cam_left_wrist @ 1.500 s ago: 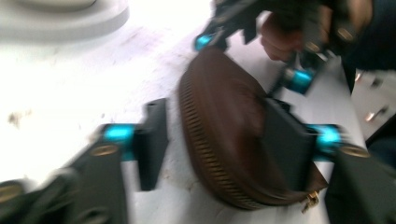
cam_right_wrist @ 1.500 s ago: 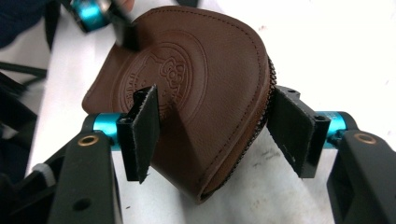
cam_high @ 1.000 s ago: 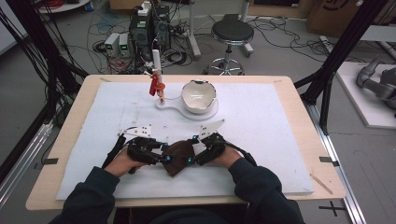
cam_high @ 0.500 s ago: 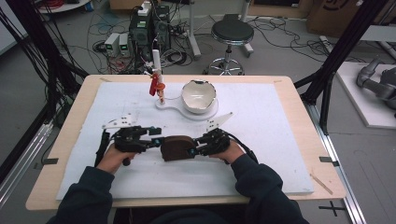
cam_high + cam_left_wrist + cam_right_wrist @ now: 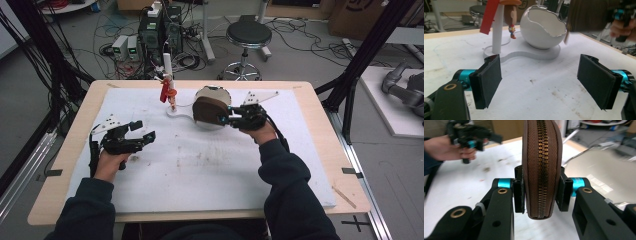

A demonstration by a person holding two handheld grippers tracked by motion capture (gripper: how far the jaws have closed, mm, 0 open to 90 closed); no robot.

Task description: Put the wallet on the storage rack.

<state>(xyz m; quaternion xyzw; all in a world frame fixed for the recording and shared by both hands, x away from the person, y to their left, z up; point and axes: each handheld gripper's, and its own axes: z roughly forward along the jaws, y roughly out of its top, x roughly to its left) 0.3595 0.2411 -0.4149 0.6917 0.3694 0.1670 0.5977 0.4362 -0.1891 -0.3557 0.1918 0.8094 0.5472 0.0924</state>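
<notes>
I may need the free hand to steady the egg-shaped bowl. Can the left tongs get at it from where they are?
Probably yes. The left tongs stand open and empty, with bare white mat between them and the bowl. The brown zip pouch, held by the right tongs, sits at the bowl's far side, so approach from the near side.

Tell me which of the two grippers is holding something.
The right gripper, shut on the brown zipped pouch beside the white bowl; the left gripper is open.

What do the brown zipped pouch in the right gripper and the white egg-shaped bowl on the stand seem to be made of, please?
Brown zipped pouch: probably leather or imitation leather, with a smooth matt edge, woven brown zip tape and brass-coloured metal teeth.
White egg-shaped bowl: looks like glossy ceramic or hard plastic; its smooth shell shines and the jagged rim is thin. I cannot tell which.
</notes>
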